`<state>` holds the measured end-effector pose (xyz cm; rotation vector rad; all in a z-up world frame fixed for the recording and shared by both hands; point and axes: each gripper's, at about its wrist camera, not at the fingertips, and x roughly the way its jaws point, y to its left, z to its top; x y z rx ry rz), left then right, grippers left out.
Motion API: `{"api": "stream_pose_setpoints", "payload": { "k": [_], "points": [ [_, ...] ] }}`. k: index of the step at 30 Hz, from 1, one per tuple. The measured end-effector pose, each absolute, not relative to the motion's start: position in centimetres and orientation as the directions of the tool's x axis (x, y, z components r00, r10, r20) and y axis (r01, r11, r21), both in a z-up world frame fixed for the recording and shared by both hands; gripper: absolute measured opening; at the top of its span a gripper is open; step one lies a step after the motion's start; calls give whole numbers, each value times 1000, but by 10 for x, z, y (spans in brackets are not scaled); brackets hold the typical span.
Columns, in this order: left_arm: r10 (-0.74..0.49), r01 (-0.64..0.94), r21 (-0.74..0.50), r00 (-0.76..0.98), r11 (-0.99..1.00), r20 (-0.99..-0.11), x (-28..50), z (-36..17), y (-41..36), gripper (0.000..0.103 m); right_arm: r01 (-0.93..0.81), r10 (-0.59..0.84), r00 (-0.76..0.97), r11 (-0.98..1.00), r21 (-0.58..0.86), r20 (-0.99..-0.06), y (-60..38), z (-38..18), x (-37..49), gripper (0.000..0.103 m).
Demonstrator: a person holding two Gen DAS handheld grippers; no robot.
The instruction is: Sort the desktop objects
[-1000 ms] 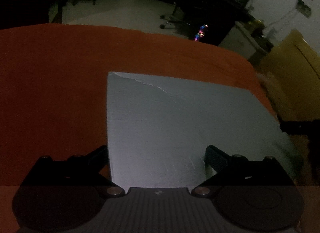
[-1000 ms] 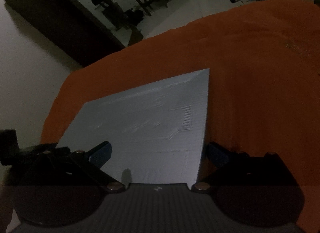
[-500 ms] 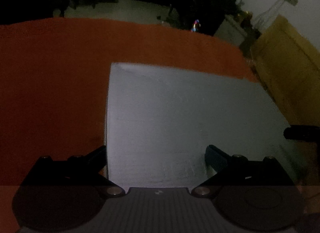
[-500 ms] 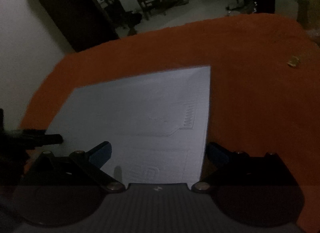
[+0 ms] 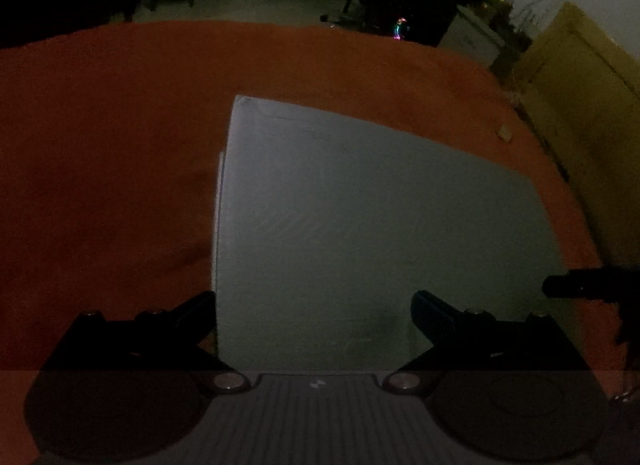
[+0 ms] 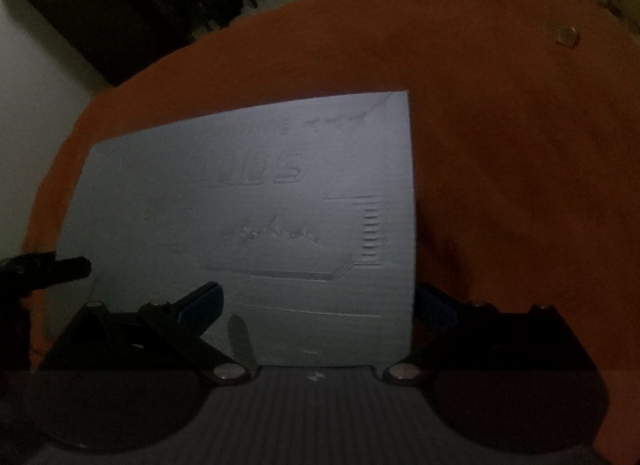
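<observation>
A flat pale grey box [image 5: 360,233] with embossed markings lies on the orange tablecloth [image 5: 100,165]; it also shows in the right wrist view [image 6: 260,225]. My left gripper [image 5: 314,309] is open, its fingers straddling the box's left near corner. My right gripper [image 6: 318,305] is open, its fingers straddling the box's right near corner. Each gripper's finger shows at the edge of the other view, the right one [image 5: 580,285] and the left one [image 6: 48,267].
A small pale object [image 5: 505,132] lies on the cloth at the far right; it also shows in the right wrist view [image 6: 566,35]. A yellow cabinet [image 5: 580,105] stands beyond the table's right edge. The dim room has chairs and dark furniture behind.
Both grippers have tilted and shifted slightly over the box, so more of its top and the far cloth shows. The jaws stayed open.
</observation>
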<state>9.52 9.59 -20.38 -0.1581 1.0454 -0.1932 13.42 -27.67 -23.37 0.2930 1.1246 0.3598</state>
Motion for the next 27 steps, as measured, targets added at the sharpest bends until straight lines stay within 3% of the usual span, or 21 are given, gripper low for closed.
{"api": "stream_pose_setpoints", "payload": {
  "k": [6,10,18,22,27],
  "points": [
    [-218,91,-200,516,976,-829,86,-195,93,102,-146,383,392,924,355,-837,-271,-244,126,103],
    [-233,97,-214,518,972,-823,80,-189,93,102,-139,392,387,920,367,-835,-272,-248,122,103],
    [-218,192,-127,590,973,-778,63,-153,89,102,-130,432,344,901,413,-834,-279,-249,131,103],
    [-142,126,-86,557,988,-818,71,-169,96,102,-113,421,324,906,408,-847,-282,-257,131,103],
    [-196,111,-163,478,980,-856,81,-213,104,102,-97,436,316,899,428,-843,-283,-261,135,103]
  ]
}}
